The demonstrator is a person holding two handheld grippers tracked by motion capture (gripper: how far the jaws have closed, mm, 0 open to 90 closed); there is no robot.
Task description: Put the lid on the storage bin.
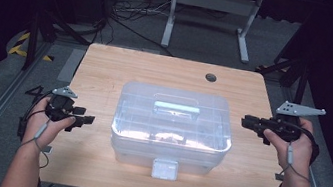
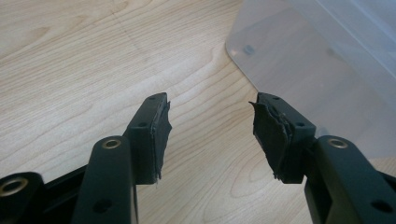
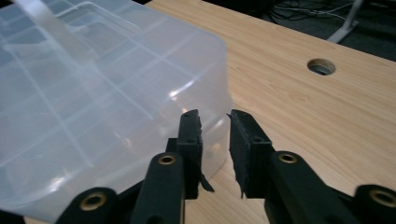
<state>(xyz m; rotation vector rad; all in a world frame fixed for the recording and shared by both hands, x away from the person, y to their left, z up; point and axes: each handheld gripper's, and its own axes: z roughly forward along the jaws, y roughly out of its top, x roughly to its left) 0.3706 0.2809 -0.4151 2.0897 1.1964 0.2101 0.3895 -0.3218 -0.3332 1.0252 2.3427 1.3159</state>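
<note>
On the light wooden table (image 1: pixel 107 69) we hold the left gripper (image 2: pixel 210 126) wide apart and the right gripper (image 3: pixel 215 140) narrowly apart beside the clear plastic lidded storage box (image 1: pixel 172 125), whose smooth wall could slip from the worn pads (image 2: pixel 161 135).

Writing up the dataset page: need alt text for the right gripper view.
A hand-held gripper, its black jaws slightly apart and empty, points at the corner of a clear plastic storage box on a wooden table with a round cable hole.

You are working on a table (image 1: pixel 107 71) of pale matt wood grain. The box (image 1: pixel 172 125) is showing clear, glossy, smooth plastic. Your left gripper (image 2: pixel 210 135) and right gripper (image 3: pixel 215 149) are showing matt black jaws with rough, frayed pads (image 2: pixel 267 135).
</note>
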